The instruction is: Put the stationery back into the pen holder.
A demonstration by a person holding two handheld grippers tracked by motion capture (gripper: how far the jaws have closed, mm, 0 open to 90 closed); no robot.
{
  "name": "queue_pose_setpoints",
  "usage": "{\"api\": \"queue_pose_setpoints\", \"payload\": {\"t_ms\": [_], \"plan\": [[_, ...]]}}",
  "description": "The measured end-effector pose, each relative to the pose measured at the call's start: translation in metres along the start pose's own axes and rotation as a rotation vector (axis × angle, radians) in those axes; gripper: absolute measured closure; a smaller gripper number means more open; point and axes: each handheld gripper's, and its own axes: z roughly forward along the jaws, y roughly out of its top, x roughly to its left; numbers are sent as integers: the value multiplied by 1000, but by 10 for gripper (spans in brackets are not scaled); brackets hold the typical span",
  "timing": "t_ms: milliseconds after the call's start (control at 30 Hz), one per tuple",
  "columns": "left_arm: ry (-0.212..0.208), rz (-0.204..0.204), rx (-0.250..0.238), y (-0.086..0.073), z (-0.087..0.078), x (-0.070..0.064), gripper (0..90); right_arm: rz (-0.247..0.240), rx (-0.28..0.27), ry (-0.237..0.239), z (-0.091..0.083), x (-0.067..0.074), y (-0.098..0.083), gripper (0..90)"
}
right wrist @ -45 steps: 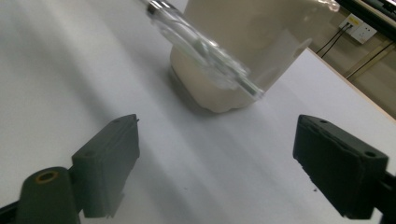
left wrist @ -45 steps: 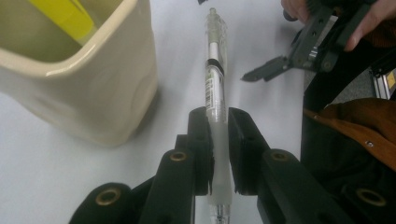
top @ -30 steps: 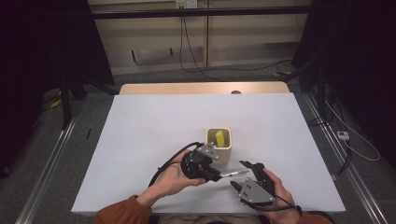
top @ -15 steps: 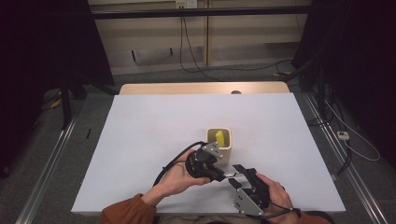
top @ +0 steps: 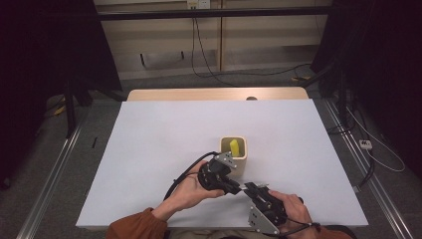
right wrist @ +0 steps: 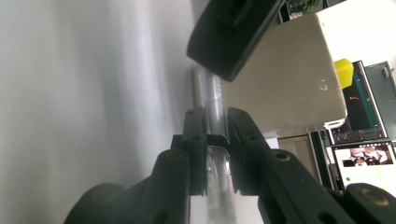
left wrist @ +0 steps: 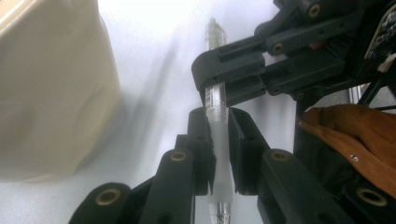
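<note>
A clear plastic pen (left wrist: pixel 217 140) hangs just above the white table (top: pixel 164 144), close to the beige cup (top: pixel 240 164). My left gripper (left wrist: pixel 218 126) is shut on the pen's middle. My right gripper (right wrist: pixel 215 121) has just been closing and now clamps the same pen (right wrist: pixel 215 107) from the opposite end. In the left gripper view the right gripper (left wrist: pixel 229 77) sits across the barrel, just beyond my own jaws. From above, the two grippers meet tip to tip, left gripper (top: pixel 234 185) and right gripper (top: pixel 251 189).
The cup (right wrist: pixel 289 84) holds a yellow object (top: pixel 234 146) and stands just behind the left gripper. Both hands and brown sleeves come in over the table's near edge. Cables trail from the grippers.
The right gripper's jaws have closed onto the pen that the left gripper holds. Both hands have stayed almost in place near the cup.
</note>
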Motion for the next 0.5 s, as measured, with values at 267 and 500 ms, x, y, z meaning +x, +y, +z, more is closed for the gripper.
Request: {"api": "queue_pose_setpoints", "payload": {"t_ms": [267, 500], "plan": [[30, -11, -41, -5, -4, -3, 691, 18, -20, 4, -2, -2, -2, 806], [81, -42, -87, -14, -11, -5, 551, 86, -35, 9, -4, -6, -7, 806]]}}
